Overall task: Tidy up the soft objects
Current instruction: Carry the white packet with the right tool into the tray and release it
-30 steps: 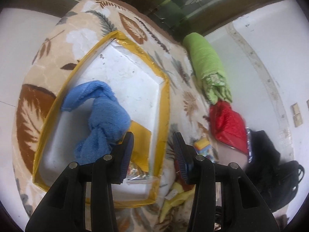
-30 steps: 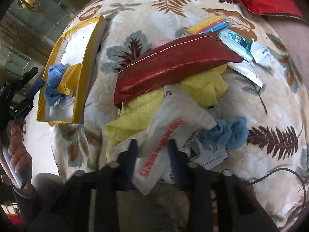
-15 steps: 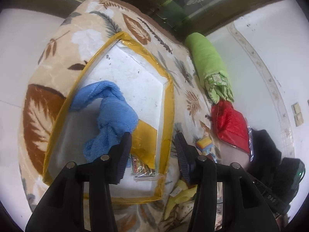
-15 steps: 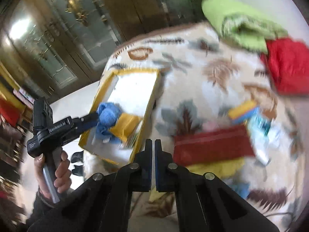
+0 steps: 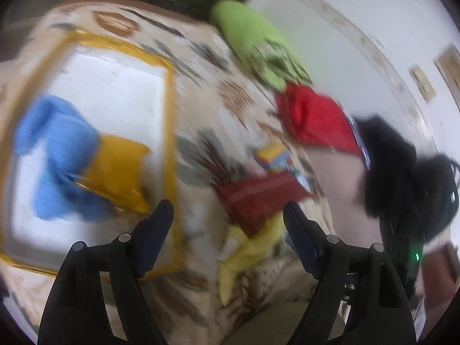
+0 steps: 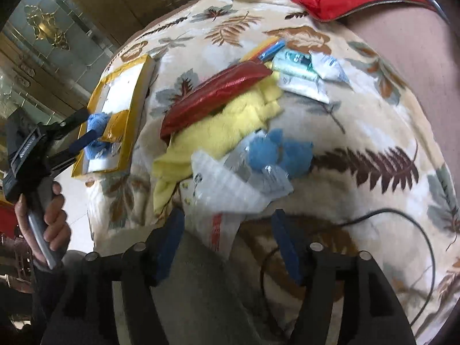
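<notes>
On the leaf-print blanket, nearest first:

Right gripper: pointing steeply down over the near edge of the heap, jaws opening; the tail of a white plastic bag lies between the fingers, pads not pressing on it.

Left gripper: jaws opening, nothing between them; its own view is smeared, so detail is hard to read. From the right wrist view a hand holds its handle at the blanket's left side, with the fingers over the tray.

Heap of soft things: a yellow cloth sprawls under a dark red pouch; a blue knotted towel sits just right of the cloth, touching the white plastic bag.

Packets: a few small wrappers lie beyond the pouch, probably snack or tissue packs.

Tray: white, edged in yellow tape, on the blanket left of the heap; a second blue towel lies inside it against a loose yellow flap.

Far end: a rolled green quilt and a red padded garment rest touching each other at the blanket's far edge.
</notes>
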Tool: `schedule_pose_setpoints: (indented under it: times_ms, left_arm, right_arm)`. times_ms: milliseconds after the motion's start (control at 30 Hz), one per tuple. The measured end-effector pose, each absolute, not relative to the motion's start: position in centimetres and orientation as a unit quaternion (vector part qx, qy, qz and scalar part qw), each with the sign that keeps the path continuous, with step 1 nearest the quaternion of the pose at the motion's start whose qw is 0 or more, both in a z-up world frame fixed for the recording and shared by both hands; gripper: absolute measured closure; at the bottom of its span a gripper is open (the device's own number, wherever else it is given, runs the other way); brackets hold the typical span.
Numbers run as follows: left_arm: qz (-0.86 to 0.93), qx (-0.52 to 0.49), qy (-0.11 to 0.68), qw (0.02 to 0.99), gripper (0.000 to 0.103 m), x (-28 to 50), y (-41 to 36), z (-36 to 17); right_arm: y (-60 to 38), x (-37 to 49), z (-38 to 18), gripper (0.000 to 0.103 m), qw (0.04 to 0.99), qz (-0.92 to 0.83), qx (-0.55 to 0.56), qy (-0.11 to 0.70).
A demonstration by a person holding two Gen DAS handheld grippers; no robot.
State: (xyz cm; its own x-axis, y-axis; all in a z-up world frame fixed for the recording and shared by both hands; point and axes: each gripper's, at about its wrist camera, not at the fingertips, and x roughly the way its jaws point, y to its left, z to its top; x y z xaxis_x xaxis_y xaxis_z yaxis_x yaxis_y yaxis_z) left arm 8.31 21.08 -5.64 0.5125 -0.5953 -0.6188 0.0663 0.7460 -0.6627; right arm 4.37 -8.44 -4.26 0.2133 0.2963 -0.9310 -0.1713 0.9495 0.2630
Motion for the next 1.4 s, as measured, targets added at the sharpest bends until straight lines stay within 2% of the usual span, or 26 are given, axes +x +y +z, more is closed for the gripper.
schedule_pose_setpoints:
  times_ms: [67, 100, 133, 167, 233, 300, 433, 533, 833, 967, 1100, 1300, 1400]
  left_arm:
    - [-0.224, -0.268, 0.459, 0.817, 0.024, 8.2, 19.3, -5.6]
    - [-0.230, -0.257, 0.460, 0.818, 0.023, 8.1, 18.7, -5.6]
    - [-0.233, -0.249, 0.461, 0.819, 0.023, 8.0, 18.2, -5.6]
    - [-0.235, -0.244, 0.463, 0.819, 0.023, 7.9, 18.1, -5.6]
    - [-0.229, -0.248, 0.460, 0.821, 0.024, 8.0, 18.5, -5.6]
    - [-0.221, -0.269, 0.453, 0.821, 0.024, 8.1, 19.6, -5.4]
    - [-0.180, -0.312, 0.435, 0.825, 0.024, 8.5, 22.9, -5.2]
    - [-0.117, -0.333, 0.422, 0.835, 0.024, 8.2, 26.7, -5.0]
    - [0.047, -0.350, 0.434, 0.829, 0.024, 7.2, 35.2, -7.3]
    - [0.050, -0.294, 0.441, 0.846, 0.024, 7.8, 33.8, -7.2]
    - [0.020, -0.251, 0.398, 0.882, 0.024, 8.0, 30.9, -6.0]
    - [0.075, -0.095, 0.364, 0.924, 0.023, 9.4, 25.9, -6.6]
    - [0.083, -0.008, 0.390, 0.917, 0.023, 10.4, 23.6, -8.3]
  right_arm:
    - [-7.5, 5.8, -5.9, 0.036, 0.750, 0.167, 0.048, 0.638]
    - [-7.1, 6.5, -6.6, 0.042, 0.741, 0.178, 0.056, 0.645]
    - [-6.8, 7.2, -7.3, 0.068, 0.733, 0.183, 0.057, 0.653]
    - [-6.4, 7.7, -8.3, 0.078, 0.718, 0.181, 0.048, 0.670]
    - [-6.3, 7.8, -8.2, 0.088, 0.719, 0.173, 0.049, 0.671]
    - [-5.9, 7.6, -6.1, 0.092, 0.739, 0.176, 0.034, 0.650]
    - [-3.9, 8.7, -0.1, 0.094, 0.792, 0.206, 0.020, 0.574]
    - [-0.1, 11.6, 1.5, 0.094, 0.797, 0.256, 0.014, 0.546]
    - [14.2, 21.7, -4.4, 0.089, 0.776, 0.308, -0.032, 0.550]
    - [14.4, 22.1, -5.4, 0.087, 0.774, 0.312, -0.019, 0.551]
    - [12.1, 19.6, -3.6, 0.086, 0.792, 0.334, 0.017, 0.511]
    - [4.2, 13.4, 0.4, 0.086, 0.835, 0.290, 0.021, 0.467]
    - [-1.1, 9.4, 1.0, 0.086, 0.846, 0.262, 0.019, 0.464]
